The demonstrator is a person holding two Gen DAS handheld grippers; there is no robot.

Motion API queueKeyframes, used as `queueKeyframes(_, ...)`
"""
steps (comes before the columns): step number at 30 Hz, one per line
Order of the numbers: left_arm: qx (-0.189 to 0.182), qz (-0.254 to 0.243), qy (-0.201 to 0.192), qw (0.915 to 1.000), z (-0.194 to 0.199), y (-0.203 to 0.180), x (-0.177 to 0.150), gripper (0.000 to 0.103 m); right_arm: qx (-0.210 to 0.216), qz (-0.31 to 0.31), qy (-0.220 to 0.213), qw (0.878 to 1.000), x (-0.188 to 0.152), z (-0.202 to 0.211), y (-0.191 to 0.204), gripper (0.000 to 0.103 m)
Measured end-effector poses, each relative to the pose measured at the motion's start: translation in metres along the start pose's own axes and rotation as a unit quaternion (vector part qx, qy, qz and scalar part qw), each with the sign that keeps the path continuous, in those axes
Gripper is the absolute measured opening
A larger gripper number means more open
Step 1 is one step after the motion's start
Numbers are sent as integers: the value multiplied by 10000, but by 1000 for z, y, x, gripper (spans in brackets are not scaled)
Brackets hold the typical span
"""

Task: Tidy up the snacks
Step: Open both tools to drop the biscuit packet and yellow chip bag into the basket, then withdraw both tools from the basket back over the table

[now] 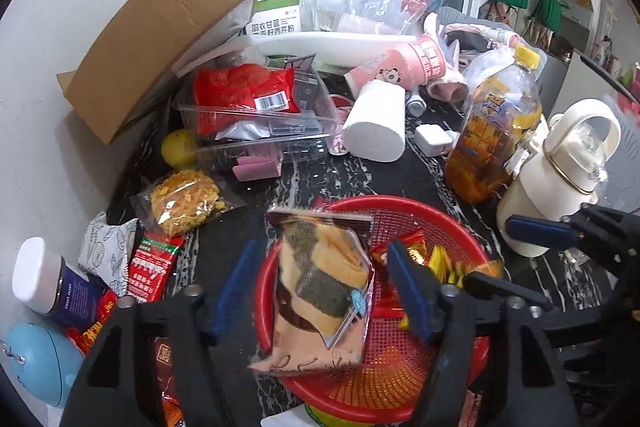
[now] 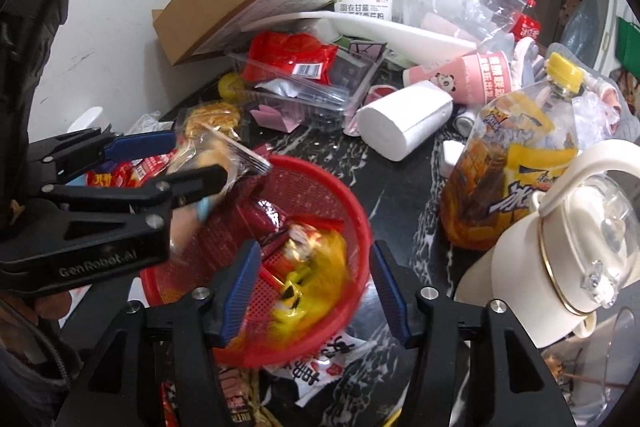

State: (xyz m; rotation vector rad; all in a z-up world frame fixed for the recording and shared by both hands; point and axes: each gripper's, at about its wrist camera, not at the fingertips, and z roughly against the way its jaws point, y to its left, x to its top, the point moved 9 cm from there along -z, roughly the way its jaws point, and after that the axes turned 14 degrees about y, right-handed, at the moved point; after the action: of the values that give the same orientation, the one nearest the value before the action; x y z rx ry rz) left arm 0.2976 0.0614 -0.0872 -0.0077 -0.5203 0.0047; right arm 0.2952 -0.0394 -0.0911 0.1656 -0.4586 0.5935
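Cluttered dark marble table [image 1: 320, 175]: clear snack packet [image 1: 320, 291], long axis running away from the camera, hangs over the red basket [image 1: 452, 219] between the released left tongs [image 1: 320, 291]; right tongs [image 2: 310, 289] likewise released.

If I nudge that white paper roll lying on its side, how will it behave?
The white paper roll lies on its side on the dark tabletop, so it would probably roll toward the charger or the clear tray. It looks light and soft, likely to dent if squeezed.
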Motion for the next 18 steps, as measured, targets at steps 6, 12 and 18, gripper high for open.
queueKeyframes(6, 51, 27, -14, 10000, 8, 0, 2, 69, -65, -16, -72, 10000, 0, 9, -2, 57)
queueKeyframes(12, 62, -38, -182, 9998, 27, -5, 5, 69, -78, -70, -219, 9997, 1, 27, -3, 57)
queueKeyframes(18, 117, -139, -483, 9987, 61, -13, 9, 69, -112, -110, -442, 9989, 3, 52, -4, 57)
